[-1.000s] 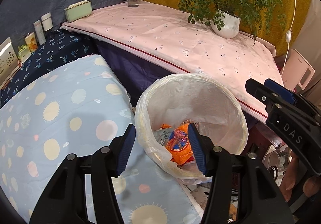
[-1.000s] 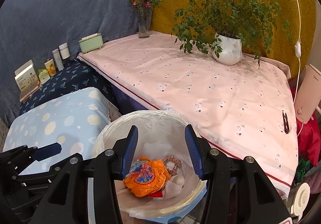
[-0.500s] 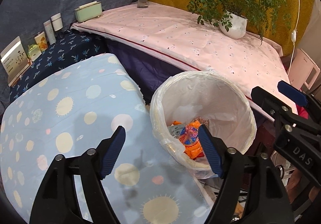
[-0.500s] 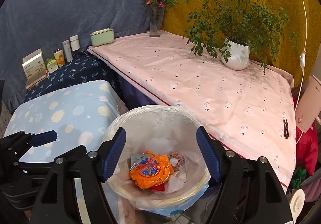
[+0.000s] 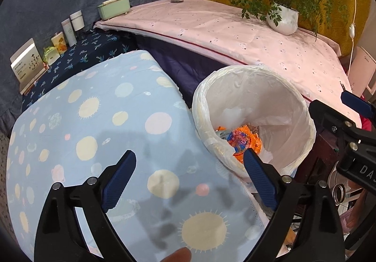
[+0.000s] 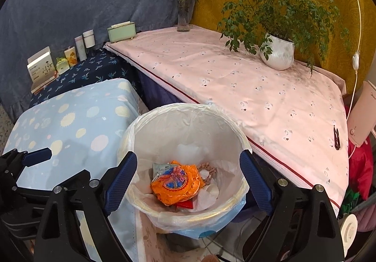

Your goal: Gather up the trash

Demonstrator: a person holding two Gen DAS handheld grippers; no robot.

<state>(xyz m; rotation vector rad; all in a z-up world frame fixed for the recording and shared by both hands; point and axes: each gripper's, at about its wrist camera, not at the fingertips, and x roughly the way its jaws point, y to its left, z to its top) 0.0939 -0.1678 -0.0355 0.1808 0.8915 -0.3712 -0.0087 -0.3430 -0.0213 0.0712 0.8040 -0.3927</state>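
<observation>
Gaping upward, bag-lined bin point(image 6: 185, 168), tools point(image 6: 188, 179) spread.

A pink patterned cloth point(image 6: 246, 88) is spread over a raised counter, edged with a dark red line. At its far corner a glass vase of pink flowers point(image 6: 183, 15) is set, and a white ribbed pot with a leafy green plant point(image 6: 278, 54) is placed further right. A pale green box point(image 6: 122, 32) is seen at the cloth's left end. On a lower surface covered in dark blue leaf-print fabric point(image 5: 77, 62), two white bottles point(image 5: 72, 27), small tins and a printed carton point(image 5: 27, 63) are lined against a grey-blue drape. A light blue cover with pale dots and suns point(image 5: 105, 135) is laid in front. A white cord point(image 6: 356, 57) is hung against the mustard backdrop.
</observation>
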